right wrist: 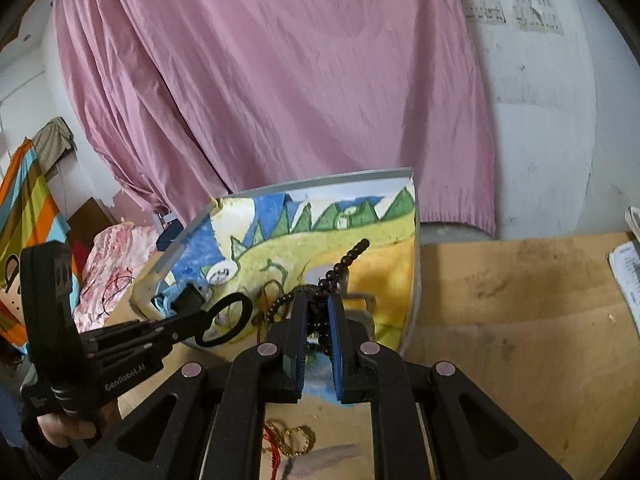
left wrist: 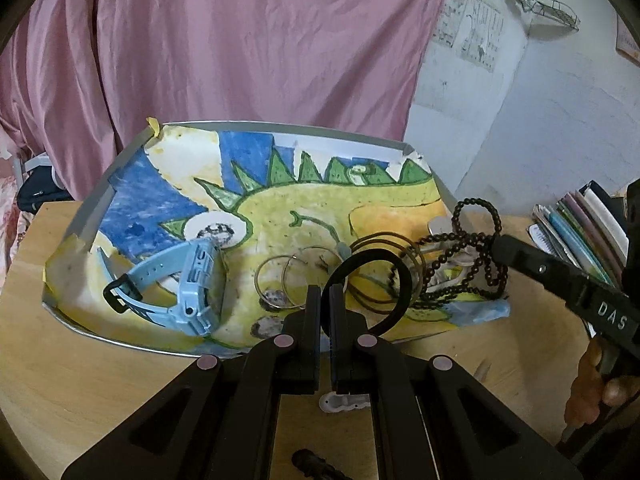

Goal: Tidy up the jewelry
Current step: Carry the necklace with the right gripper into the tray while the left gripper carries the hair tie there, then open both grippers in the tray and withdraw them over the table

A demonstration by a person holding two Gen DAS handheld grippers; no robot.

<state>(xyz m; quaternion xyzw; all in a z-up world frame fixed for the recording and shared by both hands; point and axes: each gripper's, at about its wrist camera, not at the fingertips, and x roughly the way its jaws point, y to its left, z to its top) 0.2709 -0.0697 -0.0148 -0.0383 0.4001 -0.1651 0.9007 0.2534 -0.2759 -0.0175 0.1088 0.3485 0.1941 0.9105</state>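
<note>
A grey tray (left wrist: 91, 209) lined with a painted dinosaur picture holds a light blue watch (left wrist: 178, 284), two thin hoop earrings (left wrist: 286, 280) and thin brown bangles (left wrist: 384, 246). My left gripper (left wrist: 325, 300) is shut on a black ring bangle (left wrist: 372, 255) at the tray's near edge. From the right, my right gripper (left wrist: 498, 245) is shut on a dark bead necklace (left wrist: 466, 258) that hangs in loops over the tray's right side. In the right wrist view the beads (right wrist: 346, 262) run between my right gripper (right wrist: 318, 312) fingers, and the left gripper (right wrist: 196, 326) holds the black ring (right wrist: 224, 320).
The tray (right wrist: 320, 179) rests on a wooden table (left wrist: 100, 380). A row of books (left wrist: 580, 232) stands at the right. A gold chain with red cord (right wrist: 292, 436) and a small white piece (left wrist: 344, 402) lie on the table near me. A pink curtain (left wrist: 240, 40) hangs behind.
</note>
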